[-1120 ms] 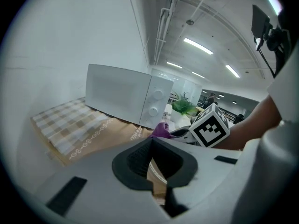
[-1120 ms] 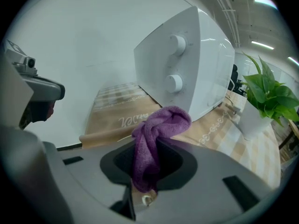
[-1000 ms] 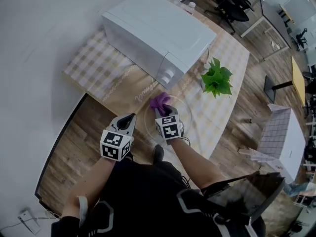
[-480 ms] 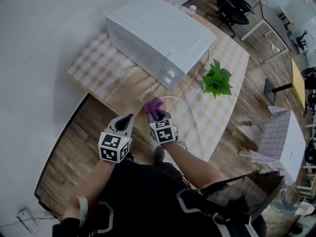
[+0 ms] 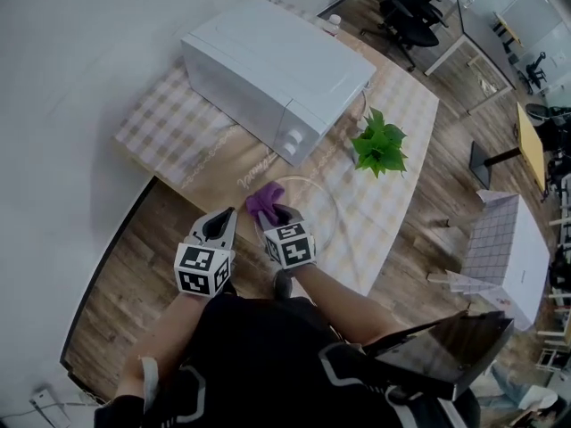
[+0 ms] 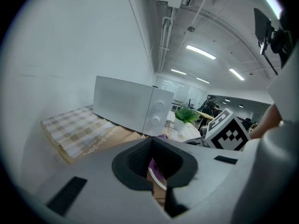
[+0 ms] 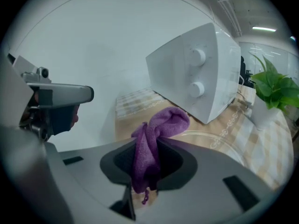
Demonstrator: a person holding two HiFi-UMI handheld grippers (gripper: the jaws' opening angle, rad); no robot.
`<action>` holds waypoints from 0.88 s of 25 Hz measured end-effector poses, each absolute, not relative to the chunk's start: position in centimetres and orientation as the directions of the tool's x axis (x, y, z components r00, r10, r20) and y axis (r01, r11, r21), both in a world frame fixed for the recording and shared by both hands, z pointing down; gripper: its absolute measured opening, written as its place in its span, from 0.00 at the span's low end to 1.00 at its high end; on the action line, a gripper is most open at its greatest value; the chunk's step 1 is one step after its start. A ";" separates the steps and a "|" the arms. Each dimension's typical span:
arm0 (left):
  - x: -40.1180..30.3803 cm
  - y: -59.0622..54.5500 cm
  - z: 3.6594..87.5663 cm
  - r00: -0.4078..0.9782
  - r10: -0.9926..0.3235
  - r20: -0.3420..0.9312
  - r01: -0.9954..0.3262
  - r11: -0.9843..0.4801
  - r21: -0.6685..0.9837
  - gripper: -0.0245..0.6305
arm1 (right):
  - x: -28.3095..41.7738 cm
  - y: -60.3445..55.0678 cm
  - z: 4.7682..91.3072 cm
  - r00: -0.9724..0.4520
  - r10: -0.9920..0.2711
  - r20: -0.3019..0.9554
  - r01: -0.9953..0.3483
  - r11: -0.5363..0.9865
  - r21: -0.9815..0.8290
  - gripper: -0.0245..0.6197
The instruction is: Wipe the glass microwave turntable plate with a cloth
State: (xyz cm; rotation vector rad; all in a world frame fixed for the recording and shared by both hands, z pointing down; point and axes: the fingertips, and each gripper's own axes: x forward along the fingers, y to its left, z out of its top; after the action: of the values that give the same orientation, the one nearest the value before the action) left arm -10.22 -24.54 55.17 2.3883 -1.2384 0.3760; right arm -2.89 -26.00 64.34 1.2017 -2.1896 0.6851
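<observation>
The round glass turntable plate (image 5: pixel 318 205) lies flat on the checked tablecloth (image 5: pixel 178 119), near the table's front edge. My right gripper (image 5: pixel 275 214) is shut on a purple cloth (image 5: pixel 264 201) and holds it at the plate's left rim. In the right gripper view the cloth (image 7: pixel 154 136) bunches up out of the jaws, with the plate's rim (image 7: pixel 219 141) just beyond. My left gripper (image 5: pixel 220 224) hovers left of the plate, off the table edge, shut and holding nothing. In the left gripper view a bit of the cloth (image 6: pixel 157 171) shows past its closed jaws.
A white microwave (image 5: pixel 277 65) stands behind the plate with its door closed. A potted green plant (image 5: pixel 378 144) sits to the plate's right. The table's front edge (image 5: pixel 223 205) runs just under my grippers, with wooden floor (image 5: pixel 125 266) below it.
My right gripper has dragged the purple cloth leftward across the plate, from near its middle to its left rim. The left gripper has stayed where it was.
</observation>
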 end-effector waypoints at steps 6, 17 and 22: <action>-7.3 -24.9 54.2 0.594 -0.697 0.401 -0.802 -0.554 0.225 0.04 | 2.2 -27.6 61.7 -0.392 -0.682 0.617 -0.907 0.397 -0.137 0.18; -3.1 -25.2 54.2 0.601 -0.681 0.419 -0.791 -0.583 0.186 0.04 | 12.7 -30.7 62.8 -0.251 -0.727 0.640 -0.962 0.263 -0.079 0.18; -2.1 -25.5 54.8 0.610 -0.661 0.437 -0.781 -0.596 0.189 0.04 | 14.2 -31.9 64.5 -0.229 -0.707 0.669 -0.960 0.276 -0.038 0.18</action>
State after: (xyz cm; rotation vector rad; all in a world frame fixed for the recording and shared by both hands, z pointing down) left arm -2.08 -25.54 54.76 2.4767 -1.1570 0.4603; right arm 14.23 -31.85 64.49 1.4945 -2.0144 0.6168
